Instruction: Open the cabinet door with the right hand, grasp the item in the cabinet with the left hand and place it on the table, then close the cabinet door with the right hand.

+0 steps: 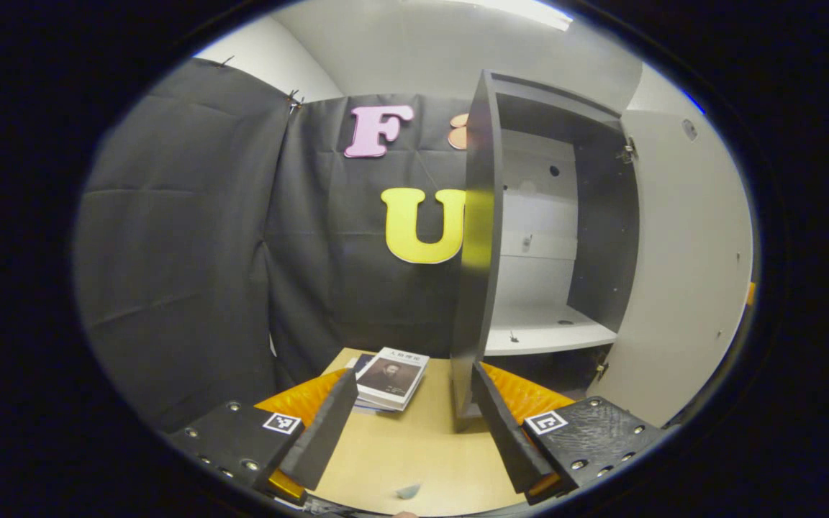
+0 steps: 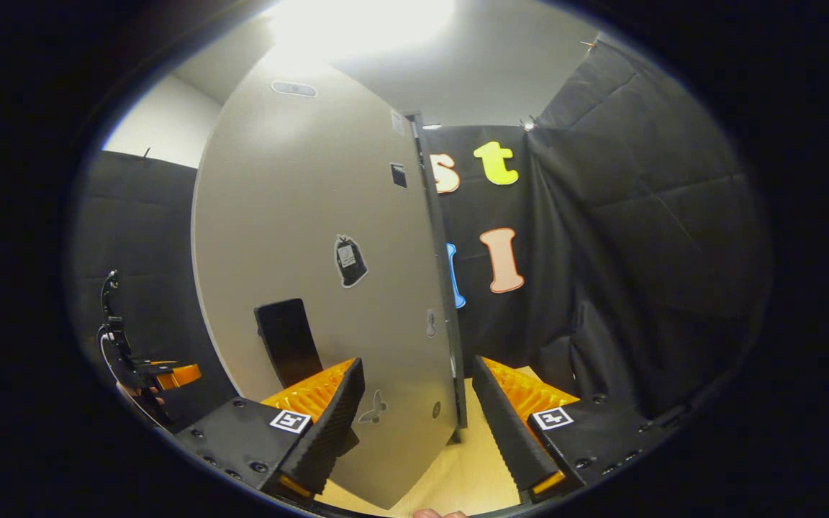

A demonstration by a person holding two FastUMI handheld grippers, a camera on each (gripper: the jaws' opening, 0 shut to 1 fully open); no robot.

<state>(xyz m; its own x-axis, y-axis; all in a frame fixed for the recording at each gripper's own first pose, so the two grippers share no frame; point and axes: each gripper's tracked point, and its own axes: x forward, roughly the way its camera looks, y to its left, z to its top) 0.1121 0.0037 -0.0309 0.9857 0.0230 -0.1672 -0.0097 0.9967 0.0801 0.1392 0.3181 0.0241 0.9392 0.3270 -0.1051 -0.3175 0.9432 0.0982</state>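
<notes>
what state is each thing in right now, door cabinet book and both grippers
cabinet door: swung open, its free edge between the right gripper's fingers
cabinet: open, the shelf in view is bare
book: lying flat on the table, face up
left gripper: open, holding nothing
right gripper: open, straddling the door's edge, not clamped

Left gripper: jaws spread wide, fingers level, nothing between them.
Right gripper: jaws parted, gripping nothing.
Far-off left gripper: low at the left edge of the right gripper view.
</notes>
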